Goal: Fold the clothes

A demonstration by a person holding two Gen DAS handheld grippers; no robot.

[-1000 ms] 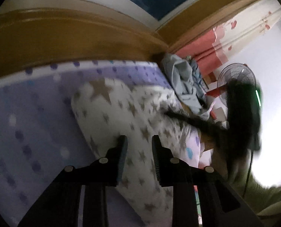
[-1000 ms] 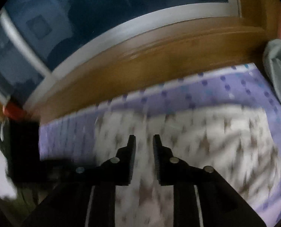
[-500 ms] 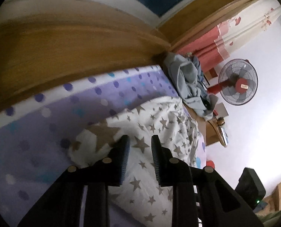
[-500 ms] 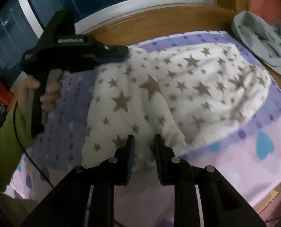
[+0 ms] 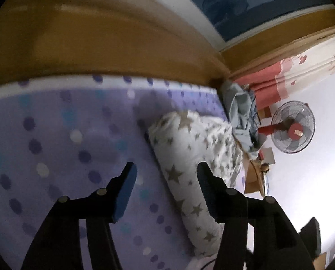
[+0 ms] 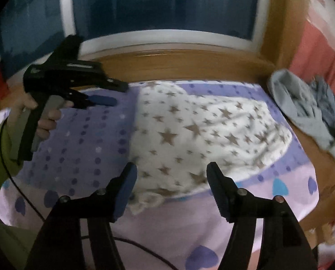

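Star-print garment [image 6: 196, 135]: we see it lying on the bed, white with brown stars, bunched into a rounded, doubled-over heap with a straight left edge and a rumpled hem at its near end.
How it lies: we judge this fits either a fold just laid down or a heap waiting to be squared; the pictures do not settle which.
Handling: we judge it light, soft and limp, thin enough to sag and slide against itself, not fragile.
Where to hold: the near hem and the far corner of the garment's left edge, pinching every layer together.
Right gripper [image 6: 170, 187]: fingers spread wide, holding nothing, just short of the garment's near hem.
Left gripper [image 5: 166, 187]: spread too and empty, off the garment's left edge over bare sheet; a hand [image 6: 43, 117] holds it.
Bed sheet [image 6: 82, 148]: purple with dots, pink with hearts nearer than the garment.
Grey clothes [image 6: 302, 110]: heaped beyond the garment's right side, apart from it.
Fan [image 5: 292, 130]: beyond those clothes.
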